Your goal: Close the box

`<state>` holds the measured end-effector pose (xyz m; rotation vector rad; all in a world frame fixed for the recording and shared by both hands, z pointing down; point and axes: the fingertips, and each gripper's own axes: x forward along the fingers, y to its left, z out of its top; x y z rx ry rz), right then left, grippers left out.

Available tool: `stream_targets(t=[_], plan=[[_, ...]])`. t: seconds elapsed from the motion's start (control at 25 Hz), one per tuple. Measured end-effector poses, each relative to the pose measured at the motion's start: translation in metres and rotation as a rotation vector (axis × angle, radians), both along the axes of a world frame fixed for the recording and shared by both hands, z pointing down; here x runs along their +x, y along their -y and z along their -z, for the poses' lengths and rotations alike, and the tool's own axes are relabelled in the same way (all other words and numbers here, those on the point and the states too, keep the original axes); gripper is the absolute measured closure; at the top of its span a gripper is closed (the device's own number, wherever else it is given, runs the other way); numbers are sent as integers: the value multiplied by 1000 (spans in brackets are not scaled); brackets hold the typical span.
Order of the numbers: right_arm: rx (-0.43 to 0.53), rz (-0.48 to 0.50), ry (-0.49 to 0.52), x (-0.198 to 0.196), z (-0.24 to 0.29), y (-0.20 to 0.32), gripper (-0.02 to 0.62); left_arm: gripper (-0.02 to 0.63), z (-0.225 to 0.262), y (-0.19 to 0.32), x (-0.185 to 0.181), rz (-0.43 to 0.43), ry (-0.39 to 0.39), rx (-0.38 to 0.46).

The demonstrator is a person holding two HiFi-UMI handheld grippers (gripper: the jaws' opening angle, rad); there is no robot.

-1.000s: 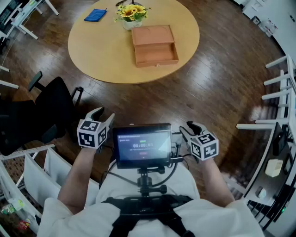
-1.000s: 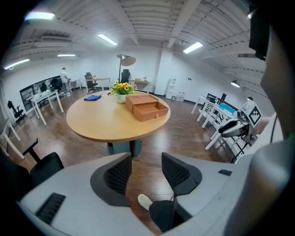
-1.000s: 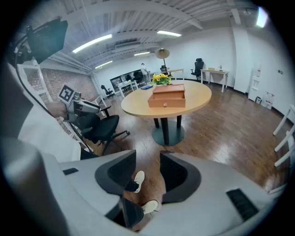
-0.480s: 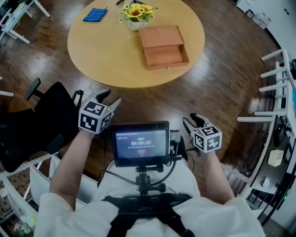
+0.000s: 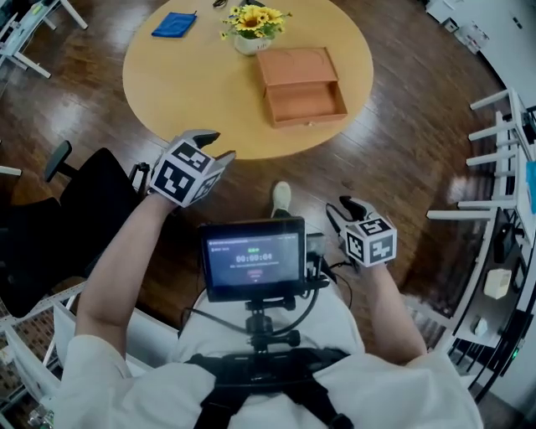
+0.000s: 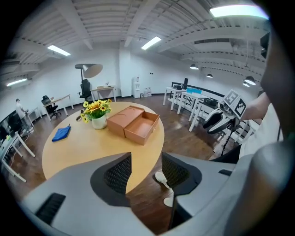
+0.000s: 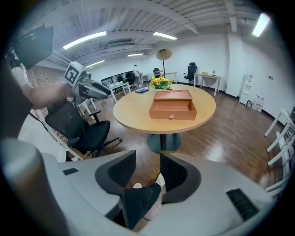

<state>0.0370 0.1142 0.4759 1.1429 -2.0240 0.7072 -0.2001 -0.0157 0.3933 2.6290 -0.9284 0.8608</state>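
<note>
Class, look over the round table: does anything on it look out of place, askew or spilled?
Only the box stands out: its drawer is pulled out toward the edge of the table, showing its inside. Nothing looks spilled or damaged.

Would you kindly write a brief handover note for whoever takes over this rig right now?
Left gripper: jaws apart, empty, held toward the near edge of the round light-wood table.
Right gripper: jaws apart, empty, low beside the chest-mounted screen.
Orange-brown wooden box: on the table beside the yellow flowers in a white pot, open tray facing the person.
Done: nothing; box untouched.
Left: reach the box and close it.
</note>
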Motion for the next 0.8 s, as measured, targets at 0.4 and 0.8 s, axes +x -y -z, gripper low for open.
stream_targets(t=[0.4, 0.8], plan=[[4, 50, 28, -37, -18, 65, 425, 396, -7, 65, 50, -219, 160, 34], [2, 49, 80, -39, -34, 138, 425, 396, -39, 148, 89, -397, 342, -17]])
